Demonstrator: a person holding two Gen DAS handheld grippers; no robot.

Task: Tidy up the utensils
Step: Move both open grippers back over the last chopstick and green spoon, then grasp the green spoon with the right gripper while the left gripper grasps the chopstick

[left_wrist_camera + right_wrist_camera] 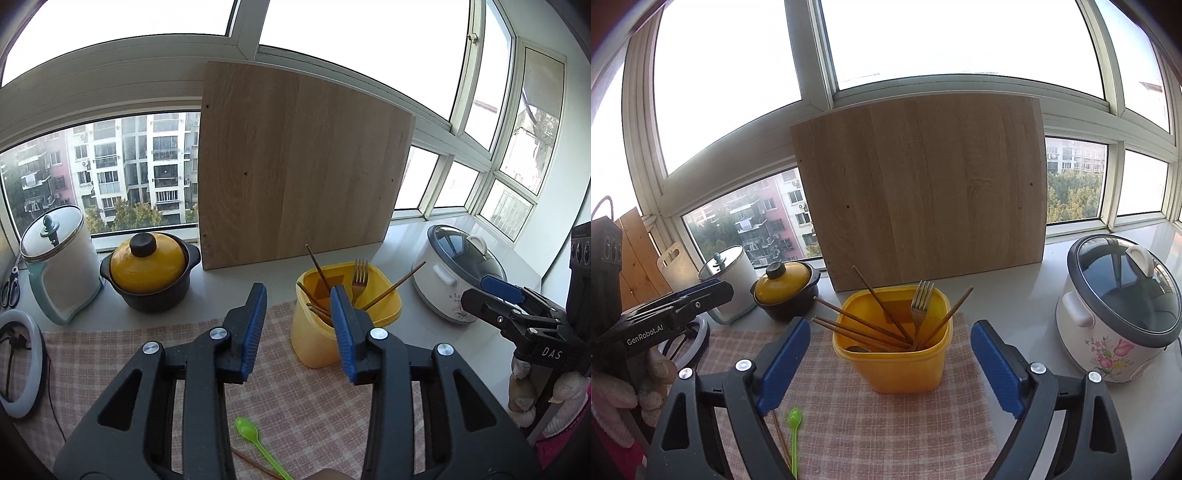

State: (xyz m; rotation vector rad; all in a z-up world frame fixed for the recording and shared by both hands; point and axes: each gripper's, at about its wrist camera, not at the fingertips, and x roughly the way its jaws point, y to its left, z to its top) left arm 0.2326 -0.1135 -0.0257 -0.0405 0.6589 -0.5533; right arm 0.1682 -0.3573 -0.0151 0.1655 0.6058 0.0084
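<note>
A yellow tub [314, 343] stands on the checked cloth [110, 350]. It holds several brown chopsticks [318, 269] and a metal fork [360, 277]. My left gripper [299, 288] is open and empty, a little short of the tub and to its left. A green plastic spoon [255, 443] and a loose chopstick [255, 467] lie on the cloth under it. In the right wrist view the tub [905, 365] stands between the wide-open fingers of my right gripper [890, 323], untouched by either pad. The fork [919, 299] and chopsticks [864, 325] lean inside it; the green spoon [794, 424] lies near the left finger.
A wooden board [295, 166] leans on the window behind the tub. A flowered rice cooker [1115, 314] stands at the right. A yellow-lidded black pot [147, 273], a white canister [59, 258], scissors [10, 288] and a ring light [18, 362] are at the left.
</note>
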